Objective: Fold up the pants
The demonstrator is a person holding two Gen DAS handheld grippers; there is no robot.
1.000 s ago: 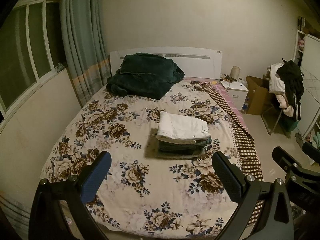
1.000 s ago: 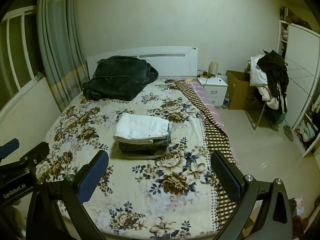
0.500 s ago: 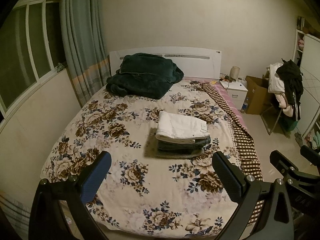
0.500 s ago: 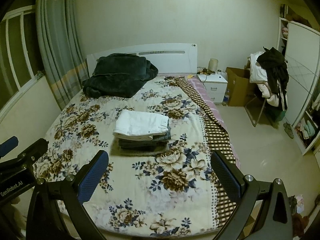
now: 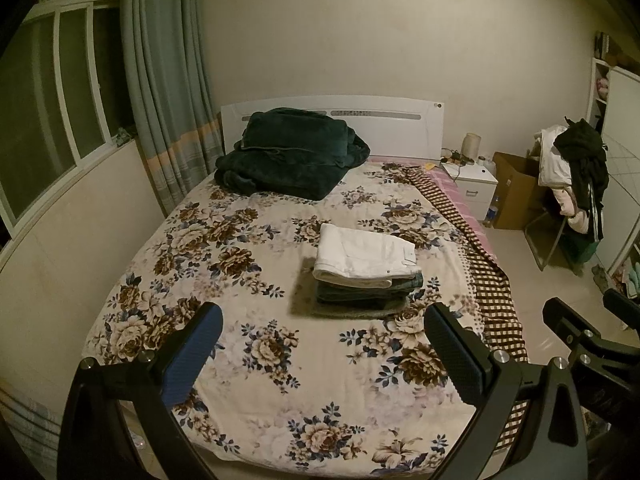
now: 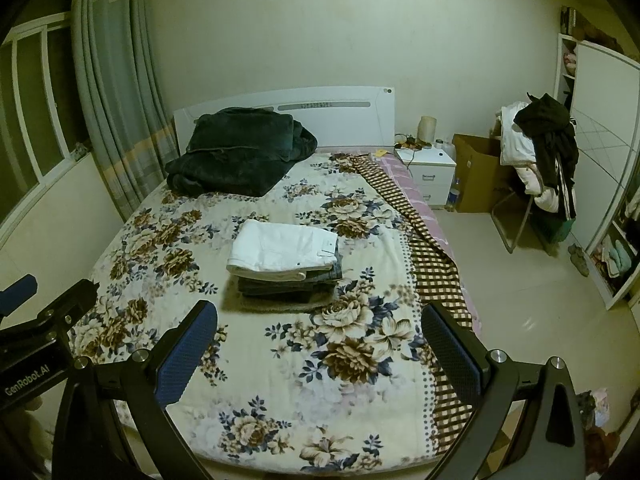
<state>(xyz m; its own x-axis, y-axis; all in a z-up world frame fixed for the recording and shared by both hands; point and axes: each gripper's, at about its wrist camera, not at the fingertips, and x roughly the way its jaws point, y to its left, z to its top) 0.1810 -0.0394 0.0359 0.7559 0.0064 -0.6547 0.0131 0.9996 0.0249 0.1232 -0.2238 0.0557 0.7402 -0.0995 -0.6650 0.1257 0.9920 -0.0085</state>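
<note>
A stack of folded pants point(image 5: 366, 272) lies mid-bed on the floral bedspread point(image 5: 248, 280), with white pants point(image 5: 362, 254) on top of darker ones. It also shows in the right wrist view point(image 6: 286, 266), white pair point(image 6: 282, 250) on top. My left gripper point(image 5: 322, 344) is open and empty, held above the foot of the bed, well short of the stack. My right gripper point(image 6: 318, 342) is open and empty too, at the same distance. Each gripper shows at the edge of the other's view.
A dark green blanket point(image 5: 288, 154) is piled by the white headboard point(image 5: 392, 124). A nightstand point(image 6: 430, 168), a cardboard box point(image 6: 478, 172) and a chair heaped with clothes point(image 6: 540, 156) stand to the right. A curtain and window are on the left.
Both grippers stay open and empty. The views shift only slightly; the right gripper has drawn back a little from the bed. The stack has not moved.
</note>
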